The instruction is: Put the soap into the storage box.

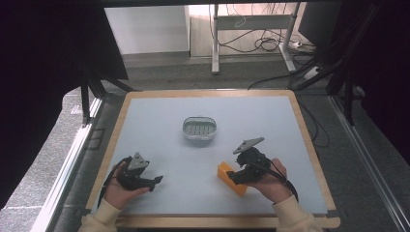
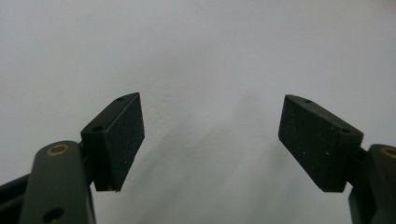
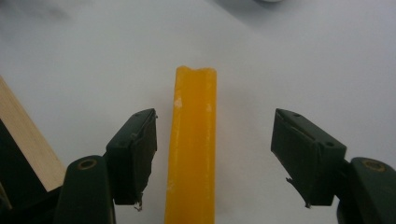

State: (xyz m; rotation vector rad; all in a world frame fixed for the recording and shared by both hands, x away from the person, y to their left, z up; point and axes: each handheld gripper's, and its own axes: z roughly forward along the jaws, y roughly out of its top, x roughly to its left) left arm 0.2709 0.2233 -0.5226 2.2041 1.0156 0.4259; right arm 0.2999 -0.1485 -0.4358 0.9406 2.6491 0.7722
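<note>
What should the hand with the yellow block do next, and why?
Probably close the right gripper a little more. The yellow block already lies between its jaws, nearer one pad than the other, and neither pad seems to press on it yet, so it isn't held.

Grey carpeted floor [image 1: 159, 72], white wall panel [image 1: 145, 29] at the back, metal desk frame [image 1: 251, 24] with tangled cables [image 1: 263, 43] beneath, dark curtains [image 1: 38, 72] at both sides, wood-edged table [image 1: 309, 145] with pale blue-grey top, soft even light

high view: above, looking forward-down on table [image 1: 203, 104] | gripper views: close, along fingers; right shares orange block [image 3: 194, 144]
</note>
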